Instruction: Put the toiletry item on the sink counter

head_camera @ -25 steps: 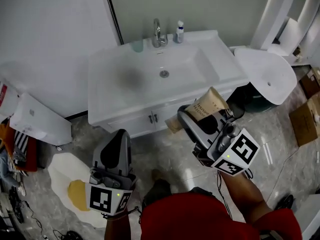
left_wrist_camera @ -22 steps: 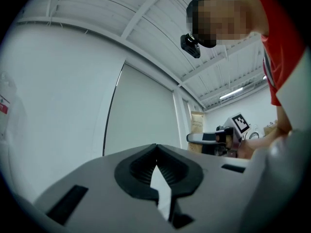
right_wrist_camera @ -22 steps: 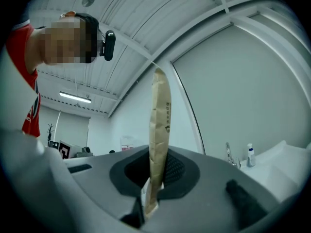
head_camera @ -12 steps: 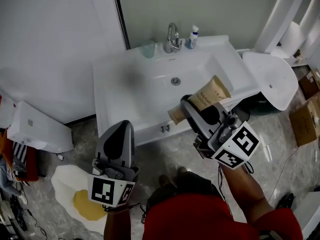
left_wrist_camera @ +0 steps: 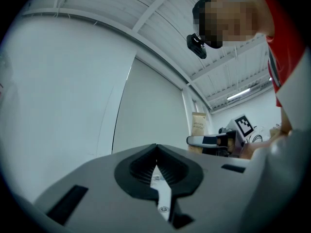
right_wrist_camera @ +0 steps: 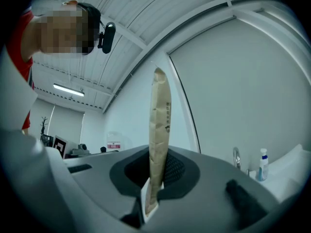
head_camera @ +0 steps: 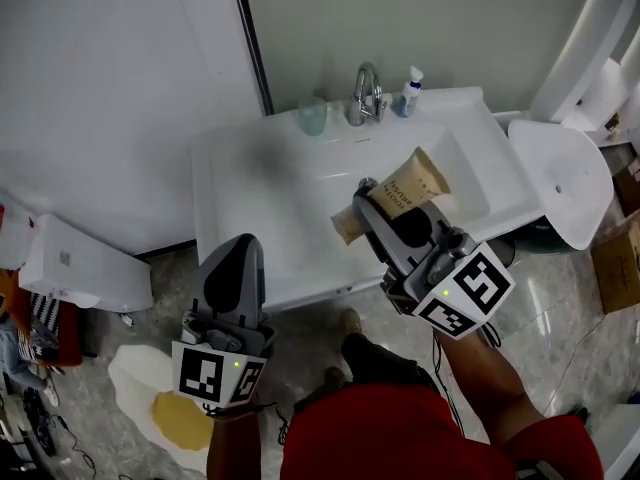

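Nearest: person's red top at the bottom of the head view, floor below w/ a white-and-yellow mat (head_camera: 150, 408) near-left.

L gripper (head_camera: 238, 253) is low, on the near-left, short of the sink unit. Its own view shows the jaws pressed together w/ nothing btwn them (left_wrist_camera: 156, 166). Idle, by the look of it.

R gripper (head_camera: 378, 208) is further in and to the right, reaching over the unit's near edge. It's pinching the toiletry tube (head_camera: 408, 186), a flat tan tube w/ dark print. The R gripper view shows the tube (right_wrist_camera: 159, 130) edge-on, standing up out of the closed jaws (right_wrist_camera: 154, 178), clamped on its flat faces near one end.

Key relation: the tube's long axis runs on from the jaws, near-left to far-right in the head view, free end pointing toward the far-right corner. It's in the air, touching nothing, and lines up w/ the near-right part of the basin (head_camera: 300, 193), not w/ flat tabletop. Height above it can't be told.

Bare tabletop (head_camera: 225, 173) is widest left of the basin; a narrower strip lies along the far rim. R hand is plainly the nearer one, so prob. it does the placing: swing left, or reach far-right.

Far rim: cup (head_camera: 312, 118), faucet (head_camera: 367, 93), small bottle (head_camera: 410, 90). Toilet (head_camera: 560, 178) to the right.
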Motion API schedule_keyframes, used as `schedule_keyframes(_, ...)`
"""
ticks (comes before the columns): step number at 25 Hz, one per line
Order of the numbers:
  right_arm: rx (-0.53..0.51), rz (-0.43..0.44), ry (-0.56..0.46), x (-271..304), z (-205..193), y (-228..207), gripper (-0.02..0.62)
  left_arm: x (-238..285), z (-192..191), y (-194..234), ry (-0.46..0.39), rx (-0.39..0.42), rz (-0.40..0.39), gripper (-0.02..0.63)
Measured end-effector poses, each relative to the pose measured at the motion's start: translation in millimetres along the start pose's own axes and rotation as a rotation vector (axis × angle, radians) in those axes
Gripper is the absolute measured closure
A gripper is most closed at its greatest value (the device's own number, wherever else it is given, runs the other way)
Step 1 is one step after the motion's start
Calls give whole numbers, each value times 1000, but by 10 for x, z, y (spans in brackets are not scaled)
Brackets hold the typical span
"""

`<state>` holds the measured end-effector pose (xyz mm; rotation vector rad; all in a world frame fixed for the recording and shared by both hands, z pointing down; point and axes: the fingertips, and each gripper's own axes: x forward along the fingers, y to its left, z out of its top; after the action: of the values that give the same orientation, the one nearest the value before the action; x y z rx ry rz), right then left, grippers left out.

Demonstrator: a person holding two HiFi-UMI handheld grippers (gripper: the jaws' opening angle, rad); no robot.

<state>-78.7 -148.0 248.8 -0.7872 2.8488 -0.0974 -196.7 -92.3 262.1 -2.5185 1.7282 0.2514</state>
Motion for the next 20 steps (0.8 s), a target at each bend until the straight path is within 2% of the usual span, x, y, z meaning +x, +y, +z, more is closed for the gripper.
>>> schedule_keyframes(11, -48, 27, 3, 770, -71, -798, 562, 959, -165, 484, -18, -1, 34, 589)
schedule_keyframes(17, -39, -27, 1, 1127, -135, -1188, 563, 1312, -345, 682, 8, 10, 17, 589)
schedule_keyframes(20, -74, -73, -5, 1337, -181, -1382, 561, 1484, -450, 797, 22, 11, -7, 589)
